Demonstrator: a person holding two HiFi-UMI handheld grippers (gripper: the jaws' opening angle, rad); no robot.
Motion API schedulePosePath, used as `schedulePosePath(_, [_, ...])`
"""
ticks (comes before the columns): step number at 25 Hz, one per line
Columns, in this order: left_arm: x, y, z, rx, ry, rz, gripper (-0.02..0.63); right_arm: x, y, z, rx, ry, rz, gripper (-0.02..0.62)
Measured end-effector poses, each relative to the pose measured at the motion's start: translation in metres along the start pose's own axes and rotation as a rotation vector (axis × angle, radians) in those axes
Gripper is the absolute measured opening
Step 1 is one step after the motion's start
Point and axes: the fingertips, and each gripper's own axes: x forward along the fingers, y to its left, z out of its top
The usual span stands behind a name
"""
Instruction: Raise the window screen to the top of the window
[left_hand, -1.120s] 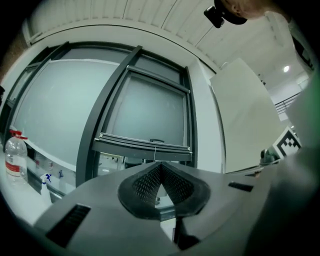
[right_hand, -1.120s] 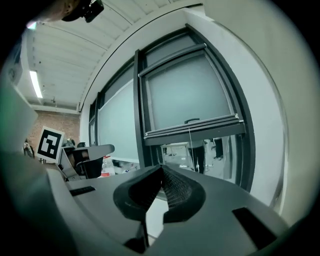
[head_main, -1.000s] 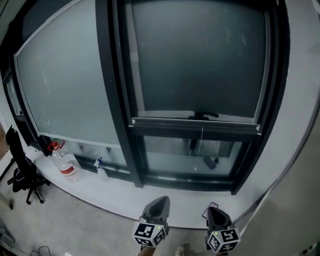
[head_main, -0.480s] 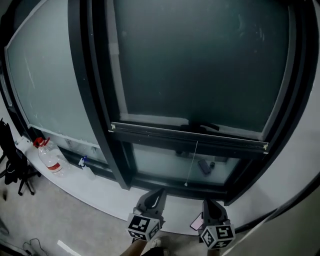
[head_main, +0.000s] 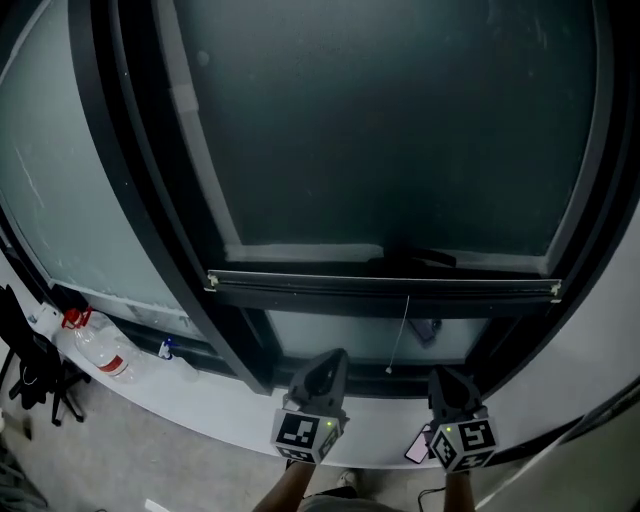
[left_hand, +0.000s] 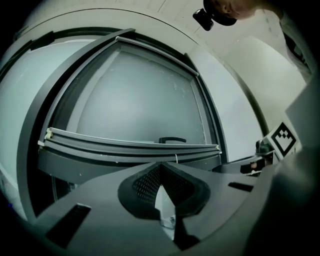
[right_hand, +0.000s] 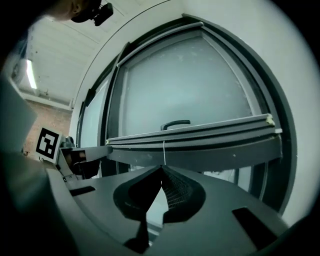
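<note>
Claws low, side by side: left claw (head_main: 327, 363) and right claw (head_main: 451, 381) both pinched closed, empty. Window screen's bottom bar (head_main: 380, 288) runs level above and ahead; its pull cord (head_main: 401, 330) dangles between them, seemingly nearer the right.

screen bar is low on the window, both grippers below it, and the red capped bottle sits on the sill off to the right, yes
No, the bottle sits on the sill off to the left, as the head view shows. The rest holds: the screen bar is low on the window, with the left gripper and right gripper below it.
</note>
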Motion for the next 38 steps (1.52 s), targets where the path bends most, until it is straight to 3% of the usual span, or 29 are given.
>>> schedulePosePath(5, [0.028,0.034,0.002,0.095,0.006,0.006,0.003,0.046,0.018,0.017,-0.056,-0.009,0.073,0.006])
schedulePosePath(8, [0.039,0.048,0.003,0.129,0.007,0.002,0.003,0.066,0.016,0.012,-0.072,0.017,0.027,0.005])
schedulePosePath(10, [0.044,0.049,0.009,0.188,0.004,-0.011,0.003,0.070,0.009,0.013,-0.162,0.042,-0.008,0.005])
schedulePosePath(12, [0.052,0.047,0.013,0.347,0.035,-0.036,0.005,0.076,0.004,0.023,-0.328,0.051,-0.011,0.005])
schedulePosePath(14, [0.065,0.045,0.010,0.565,0.112,-0.086,0.008,0.082,0.004,0.040,-0.561,0.053,0.027,0.008])
schedulePosePath(16, [0.076,0.039,0.012,0.762,0.183,-0.158,0.093,0.086,0.002,0.051,-0.770,0.104,0.087,0.048])
schedulePosePath(18, [0.084,0.037,0.018,0.936,0.242,-0.214,0.114,0.090,-0.007,0.056,-0.947,0.188,0.133,0.089])
schedulePosePath(20, [0.086,0.041,0.020,1.067,0.304,-0.251,0.114,0.095,-0.022,0.056,-1.105,0.283,0.144,0.089])
schedulePosePath(24, [0.087,0.046,0.017,1.232,0.415,-0.312,0.114,0.096,-0.059,0.050,-1.335,0.441,0.163,0.087])
schedulePosePath(28, [0.086,0.063,0.007,1.249,0.568,-0.313,0.113,0.091,-0.080,0.048,-1.410,0.538,0.184,0.073])
schedulePosePath(32, [0.088,0.070,0.007,1.295,0.610,-0.276,0.094,0.092,-0.082,0.046,-1.454,0.590,0.215,0.048])
schedulePosePath(36, [0.083,0.086,-0.005,1.273,0.746,-0.272,0.081,0.095,-0.080,0.047,-1.467,0.582,0.220,0.035])
schedulePosePath(38, [0.082,0.091,-0.006,1.241,0.770,-0.258,0.077,0.094,-0.080,0.047,-1.468,0.568,0.217,0.032])
